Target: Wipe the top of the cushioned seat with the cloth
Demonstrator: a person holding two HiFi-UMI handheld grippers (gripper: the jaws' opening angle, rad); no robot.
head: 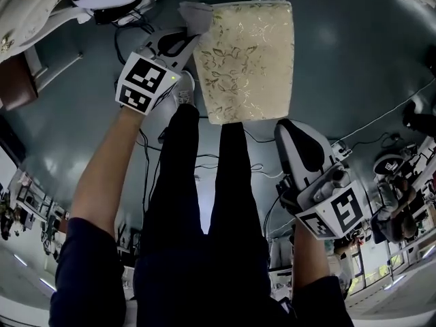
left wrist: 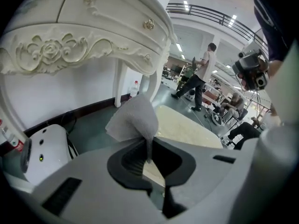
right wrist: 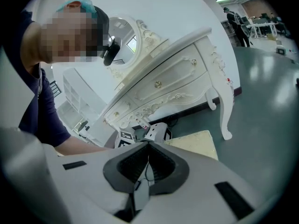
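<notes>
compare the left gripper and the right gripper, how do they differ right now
The left gripper is shut on the grey cloth; the right gripper is shut with nothing in it. The left gripper is at the far left corner of the cushioned seat, with the cloth at that corner; the right gripper sits just off the seat's near right corner. Both have their jaws together.

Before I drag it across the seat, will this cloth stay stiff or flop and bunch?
Likely floppy: the cloth folds and curls above the left gripper, pinched at one thin edge. Probably light, since it stands up unsupported. It may bunch while dragged over the seat, whose fabric looks textured.
</notes>
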